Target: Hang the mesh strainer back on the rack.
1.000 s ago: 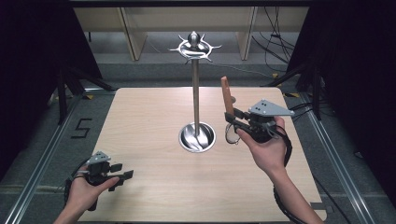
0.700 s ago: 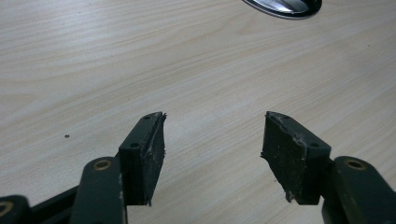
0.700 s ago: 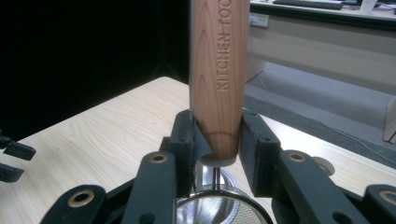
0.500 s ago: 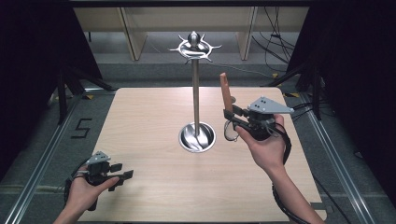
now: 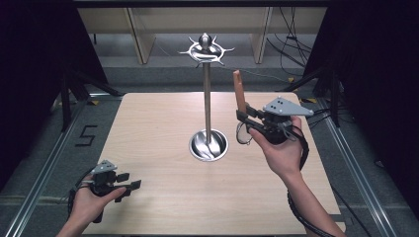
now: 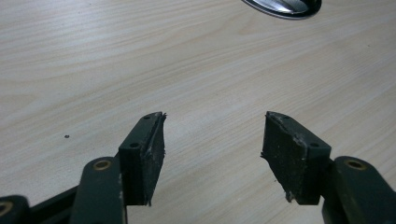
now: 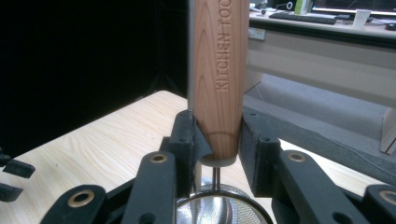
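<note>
Wooden table (image 5: 148, 148) carries a steel utensil stand (image 5: 207, 98); right gripper (image 5: 245, 117) clamps a wooden-handled strainer (image 7: 219, 70) upright beside the pole, mesh bowl hanging below its jaws. Likely step: hanging it, which needs lifting to the hooks (image 5: 206, 49) above. Left gripper (image 6: 212, 149) rests wide, empty.

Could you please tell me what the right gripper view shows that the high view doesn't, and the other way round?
The right gripper view alone makes the engraved lettering "KITCHEN" on the wooden handle legible, and shows a metal mesh bowl just below the handle. The high view alone takes in the tall metal stand with its hooked top, the left tool low over the wooden table, and both forearms. Both show the right tool shut on the handle, which stands upright, and the light wood tabletop.
</note>
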